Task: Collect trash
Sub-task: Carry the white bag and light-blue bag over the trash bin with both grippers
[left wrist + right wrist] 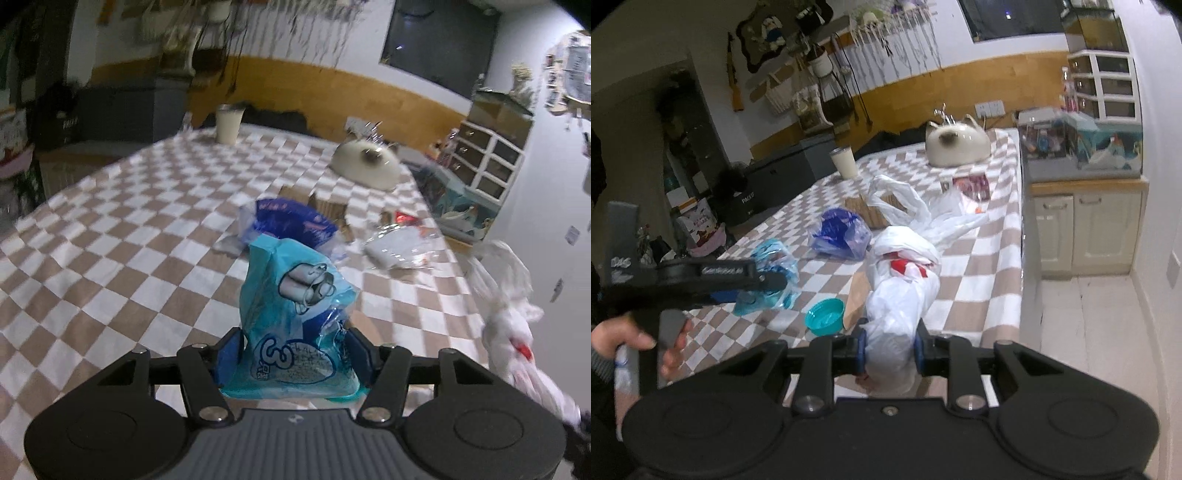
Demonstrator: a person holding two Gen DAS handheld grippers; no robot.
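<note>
Left hand-held gripper (293, 354) pinches a light blue wrapper (295, 314), crinkly and slippery, above the table's (110, 258) near edge; right hand-held gripper (889, 350) squeezes the soft white trash bag (905, 295), best held at its neck.

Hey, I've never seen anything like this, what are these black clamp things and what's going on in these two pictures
No robot here: a person holds a handheld two-finger clamp in each hand, each with a camera looking along its fingers. One picture looks out from the left gripper, which has closed on a light blue wrapper. The other looks out from the right gripper, shut on a white plastic bag; there the person's hand shows on the left clamp's handle. On the checkered tablecloth lie more trash: a dark blue bag, a teal lid and a brown cardboard piece. A cream cup and a cat-shaped ornament stand further back.
</note>
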